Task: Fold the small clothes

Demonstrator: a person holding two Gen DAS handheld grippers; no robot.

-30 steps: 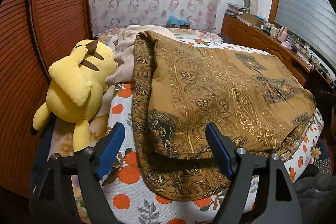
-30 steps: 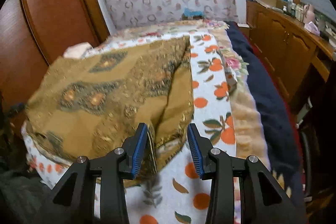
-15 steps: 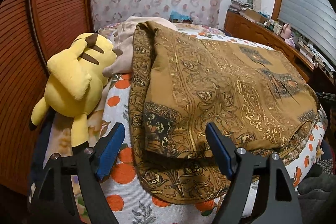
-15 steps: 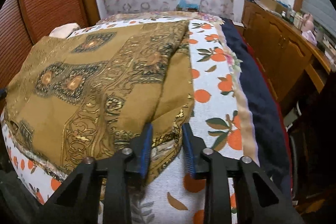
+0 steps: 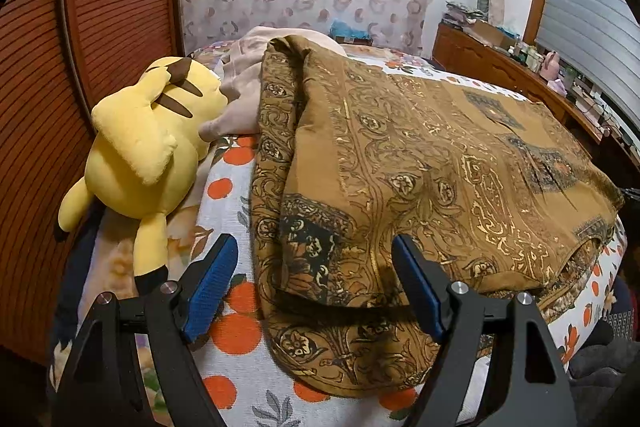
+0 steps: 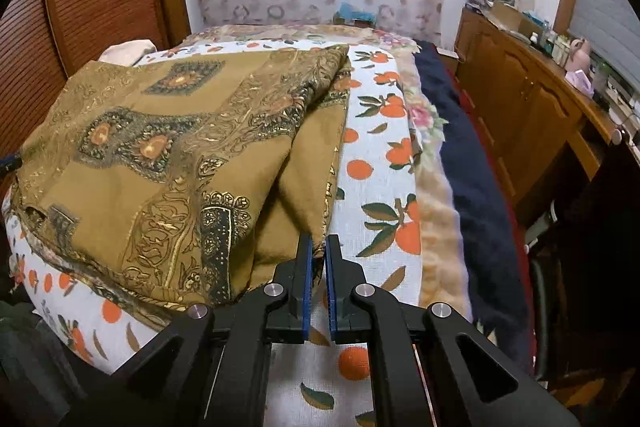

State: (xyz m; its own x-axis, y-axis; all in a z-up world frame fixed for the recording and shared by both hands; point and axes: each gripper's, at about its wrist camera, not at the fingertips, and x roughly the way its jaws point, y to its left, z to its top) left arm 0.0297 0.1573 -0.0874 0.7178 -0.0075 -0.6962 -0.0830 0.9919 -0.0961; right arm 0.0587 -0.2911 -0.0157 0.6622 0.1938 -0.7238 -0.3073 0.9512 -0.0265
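Note:
A brown garment [image 5: 420, 167] with gold and black print lies spread over the bed's orange-print sheet [image 5: 236, 331], folded over on itself. My left gripper [image 5: 312, 267] stands open, its blue pads either side of the garment's near left corner without touching it. In the right wrist view the same garment [image 6: 168, 155] fills the left half. My right gripper [image 6: 319, 251] is shut on the garment's near right corner, a thin edge of cloth pinched between the blue pads.
A yellow plush toy [image 5: 140, 143] lies at the bed's left edge beside a beige cloth [image 5: 244, 95]. A wooden wardrobe [image 5: 60, 67] stands to the left. A dark blue blanket [image 6: 464, 163] runs along the bed's right side, with a wooden cabinet [image 6: 520, 87] beyond.
My right gripper's jaws have come together onto the garment's near right corner as it sank a little. My left gripper has stayed open over the left corner.

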